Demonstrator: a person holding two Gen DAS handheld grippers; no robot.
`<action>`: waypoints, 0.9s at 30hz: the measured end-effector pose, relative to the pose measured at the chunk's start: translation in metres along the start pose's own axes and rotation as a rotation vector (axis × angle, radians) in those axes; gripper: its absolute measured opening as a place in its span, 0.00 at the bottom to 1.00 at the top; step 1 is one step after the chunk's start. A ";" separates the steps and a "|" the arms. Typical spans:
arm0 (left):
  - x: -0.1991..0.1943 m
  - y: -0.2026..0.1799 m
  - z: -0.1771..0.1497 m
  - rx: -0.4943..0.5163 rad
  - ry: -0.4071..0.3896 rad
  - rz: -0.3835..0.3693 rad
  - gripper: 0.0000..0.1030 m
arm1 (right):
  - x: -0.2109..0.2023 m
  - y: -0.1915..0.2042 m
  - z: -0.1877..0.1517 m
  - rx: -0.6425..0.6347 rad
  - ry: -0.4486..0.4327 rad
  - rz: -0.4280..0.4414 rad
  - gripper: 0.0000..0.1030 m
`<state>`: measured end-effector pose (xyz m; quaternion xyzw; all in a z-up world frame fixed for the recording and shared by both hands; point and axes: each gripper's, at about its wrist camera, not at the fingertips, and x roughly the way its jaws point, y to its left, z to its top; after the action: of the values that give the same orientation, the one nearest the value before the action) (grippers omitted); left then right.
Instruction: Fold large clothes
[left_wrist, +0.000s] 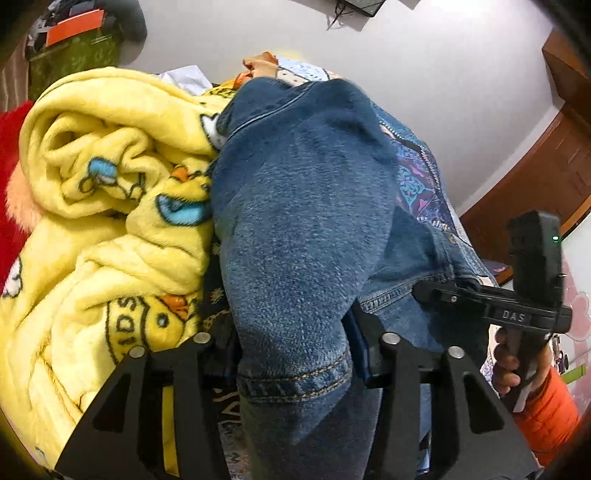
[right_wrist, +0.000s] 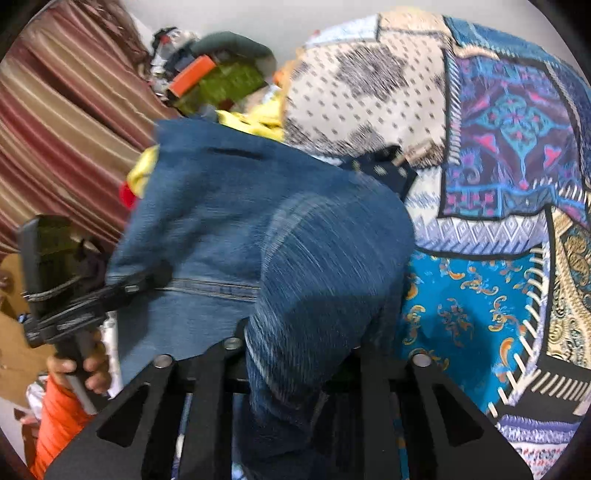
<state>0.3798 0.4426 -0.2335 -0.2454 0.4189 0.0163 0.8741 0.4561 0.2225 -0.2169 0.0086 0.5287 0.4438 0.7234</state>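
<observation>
A blue denim jacket (left_wrist: 303, 221) hangs between both grippers above the bed. My left gripper (left_wrist: 295, 354) is shut on a denim sleeve cuff (left_wrist: 295, 376), with the fabric bunched between its jaws. My right gripper (right_wrist: 295, 354) is shut on another fold of the denim jacket (right_wrist: 288, 240), which drapes over its fingers. In the left wrist view the right gripper (left_wrist: 443, 291) pinches the jacket's hem at the right. In the right wrist view the left gripper (right_wrist: 144, 284) grips the jacket's seam at the left. The view is blurred by motion.
A yellow fleece blanket with cartoon ducks (left_wrist: 110, 206) is heaped at the left beside the jacket. A patterned patchwork bedspread (right_wrist: 498, 184) covers the bed. Striped curtains (right_wrist: 66, 122) hang at the left, a wooden wardrobe (left_wrist: 546, 173) stands at the right.
</observation>
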 end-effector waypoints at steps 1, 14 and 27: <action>0.001 0.000 -0.001 0.000 0.000 0.017 0.54 | 0.001 -0.002 0.000 0.003 0.003 0.007 0.23; -0.038 -0.051 -0.025 0.185 -0.052 0.261 0.65 | -0.061 0.022 -0.037 -0.170 -0.069 -0.288 0.60; -0.051 -0.084 -0.094 0.263 0.048 0.375 0.71 | -0.076 0.045 -0.102 -0.206 -0.040 -0.311 0.60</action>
<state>0.2986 0.3366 -0.2108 -0.0474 0.4765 0.1179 0.8699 0.3458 0.1535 -0.1825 -0.1385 0.4608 0.3782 0.7908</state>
